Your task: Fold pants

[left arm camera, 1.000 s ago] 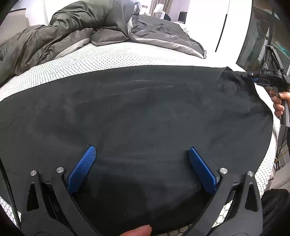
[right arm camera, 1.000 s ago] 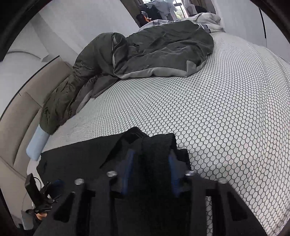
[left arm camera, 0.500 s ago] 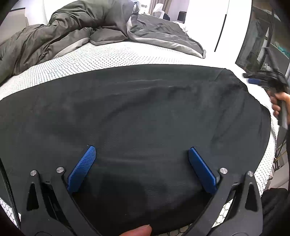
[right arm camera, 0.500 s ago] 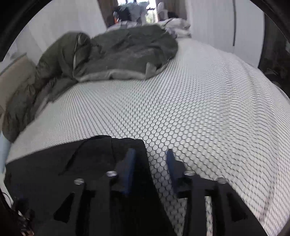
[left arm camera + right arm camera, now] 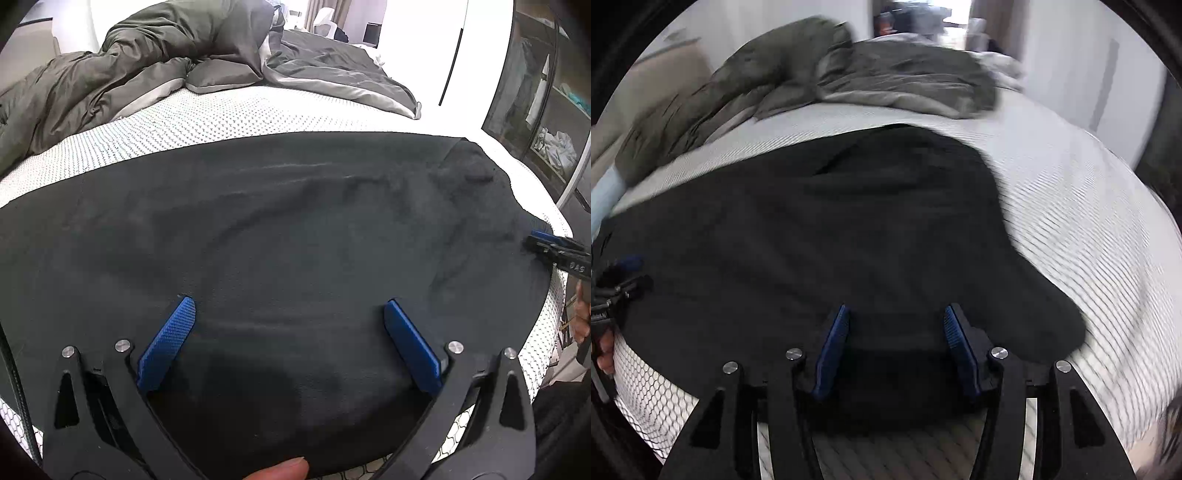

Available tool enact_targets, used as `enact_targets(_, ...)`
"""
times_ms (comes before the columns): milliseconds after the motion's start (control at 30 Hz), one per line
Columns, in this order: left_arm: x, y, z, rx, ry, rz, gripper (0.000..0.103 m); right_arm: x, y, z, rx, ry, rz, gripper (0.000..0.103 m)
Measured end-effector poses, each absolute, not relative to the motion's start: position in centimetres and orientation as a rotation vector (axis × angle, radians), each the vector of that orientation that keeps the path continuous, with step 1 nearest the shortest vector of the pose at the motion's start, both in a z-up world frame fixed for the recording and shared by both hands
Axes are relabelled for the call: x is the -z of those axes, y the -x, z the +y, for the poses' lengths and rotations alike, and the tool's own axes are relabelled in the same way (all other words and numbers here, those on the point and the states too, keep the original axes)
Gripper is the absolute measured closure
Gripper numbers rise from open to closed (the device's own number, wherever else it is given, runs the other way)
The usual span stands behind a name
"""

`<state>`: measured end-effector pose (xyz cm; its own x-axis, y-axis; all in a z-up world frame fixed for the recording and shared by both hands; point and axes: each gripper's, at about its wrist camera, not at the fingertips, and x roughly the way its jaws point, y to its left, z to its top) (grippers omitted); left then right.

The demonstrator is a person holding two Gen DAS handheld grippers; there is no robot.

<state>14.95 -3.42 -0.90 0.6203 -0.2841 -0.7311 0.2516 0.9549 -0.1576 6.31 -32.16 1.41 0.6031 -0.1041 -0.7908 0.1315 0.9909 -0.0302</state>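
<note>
Black pants (image 5: 295, 229) are laid flat across the near part of a bed w/ a white honeycomb-patterned mattress (image 5: 229, 118); a rumpled grey duvet (image 5: 166, 55) is piled at the far end. The left tool (image 5: 288, 325) is held w/ fingers wide apart, low over the near edge of the pants, nothing clamped. The right tool (image 5: 894, 332) is seen w/ fingers apart over the pants' right end; that view is blurred.

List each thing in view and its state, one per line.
pants: spread flat on the bed, mildly wrinkled, not held.
left gripper: open, empty, over the pants.
right gripper: open, empty, over the pants' edge.
duvet: bunched up at the far end.
mattress: bare.
</note>
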Motion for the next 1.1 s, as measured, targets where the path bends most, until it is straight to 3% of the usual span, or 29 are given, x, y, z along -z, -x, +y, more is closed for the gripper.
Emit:
enact_targets(133, 0.8, -15.0, -3.4, 0.305, 0.035, 0.848, 0.001, -2.5, -2.1, -36.1, 0.215, -0.215, 0.856, 0.048)
enact_targets(233, 0.9, -14.9, -3.3, 0.305, 0.035, 0.849, 0.001, -3.4, 1.2, -37.7, 0.221, -0.352, 0.804, 0.038)
enact_targets(300, 0.9, -14.9, -3.3, 0.304, 0.035, 0.848, 0.001, -2.7, 2.4, -39.2, 0.143, -0.554, 0.786, 0.037)
enact_targets(600, 0.9, -14.9, -3.5, 0.300, 0.030, 0.848, 0.001, 1.4, -1.6, -43.0, -0.006, -1.024, 0.688, 0.038)
enact_targets(700, 0.9, -14.9, -3.5, 0.300, 0.031, 0.848, 0.001, 1.5, -3.3, -43.3, 0.029, -1.006, 0.641, 0.054)
enact_targets(733, 0.9, -14.9, -3.5, 0.300, 0.032, 0.848, 0.001, 1.4, -3.7, -43.0, 0.058, -0.969, 0.640, 0.071)
enact_targets(767, 0.9, -14.9, -3.4, 0.302, 0.035, 0.848, 0.001, 1.3, -4.6, -42.8, 0.085, -0.937, 0.645, 0.074)
enact_targets(933, -0.8, -14.8, -0.5, 0.324, 0.179, 0.833, 0.001, -3.3, -4.8, -40.0, 0.090, -0.734, 0.599, 0.084)
enact_targets(1100, -3.0, -15.0, 5.2, 0.210, 0.279, 0.749, 0.001, -8.2, -6.3, -32.4, -0.051, -0.547, 0.602, 0.084)
